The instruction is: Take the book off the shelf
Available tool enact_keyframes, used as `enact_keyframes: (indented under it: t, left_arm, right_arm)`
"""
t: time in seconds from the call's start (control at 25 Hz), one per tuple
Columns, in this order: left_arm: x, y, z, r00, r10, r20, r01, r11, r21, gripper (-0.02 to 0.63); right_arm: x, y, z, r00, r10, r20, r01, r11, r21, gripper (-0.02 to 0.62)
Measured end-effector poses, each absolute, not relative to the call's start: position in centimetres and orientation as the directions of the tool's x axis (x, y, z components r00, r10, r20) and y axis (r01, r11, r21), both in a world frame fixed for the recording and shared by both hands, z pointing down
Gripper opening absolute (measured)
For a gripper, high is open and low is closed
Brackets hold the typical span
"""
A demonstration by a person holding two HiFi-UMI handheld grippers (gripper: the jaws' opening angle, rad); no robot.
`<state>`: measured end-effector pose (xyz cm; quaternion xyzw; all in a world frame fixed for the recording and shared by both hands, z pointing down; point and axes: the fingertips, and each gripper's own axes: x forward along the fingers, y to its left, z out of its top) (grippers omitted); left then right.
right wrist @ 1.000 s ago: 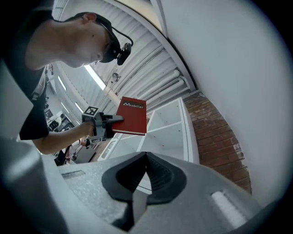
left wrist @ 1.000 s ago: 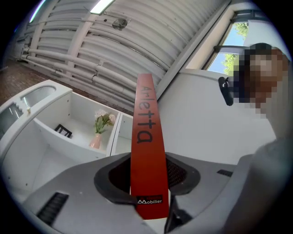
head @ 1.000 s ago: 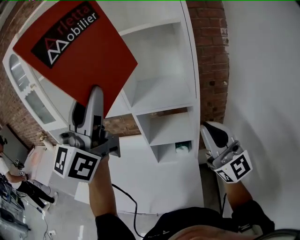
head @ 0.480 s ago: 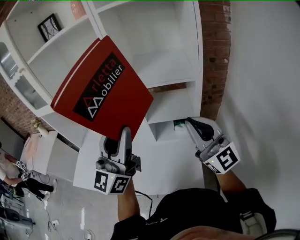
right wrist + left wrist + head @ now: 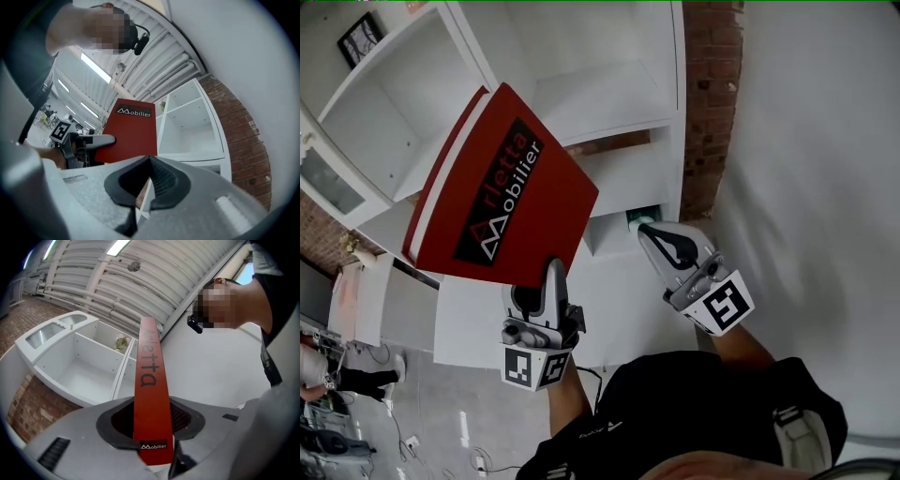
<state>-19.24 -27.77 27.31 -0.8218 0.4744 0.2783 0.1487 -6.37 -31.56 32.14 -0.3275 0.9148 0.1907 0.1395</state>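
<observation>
My left gripper (image 5: 551, 274) is shut on the lower edge of a red book (image 5: 516, 187) with a black label, and holds it up in the air, tilted, in front of the white shelf unit (image 5: 591, 94). The left gripper view looks along the book's spine (image 5: 150, 394), which stands pinched between the two pads. To the right of the book, my right gripper (image 5: 661, 239) hangs with its jaws together and nothing in them. The right gripper view shows the book's cover (image 5: 129, 133) to the left, beyond the right gripper's (image 5: 149, 163) closed tips.
The shelf's open compartments (image 5: 192, 126) sit against a brick wall (image 5: 708, 103), with a plain white wall (image 5: 825, 141) to the right. A framed picture (image 5: 358, 37) stands on an upper shelf. Something green (image 5: 642, 217) lies in a low compartment. A person (image 5: 314, 370) stands far off on the floor.
The left gripper has drawn the book down and back from the shelf, and its cover has turned. The right gripper has shifted left and stayed shut.
</observation>
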Motion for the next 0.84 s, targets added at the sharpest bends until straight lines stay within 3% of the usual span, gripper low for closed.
enact_keyframes:
  t: [0.84]
  left_arm:
    - [-19.23, -27.15, 27.32, 0.446, -0.686, -0.574, -0.851, -0.524, -0.035, 0.155]
  right_arm:
    - [-6.21, -30.90, 32.25, -0.727, -0.559, -0.398, -0.675, 0.689, 0.265, 0.000]
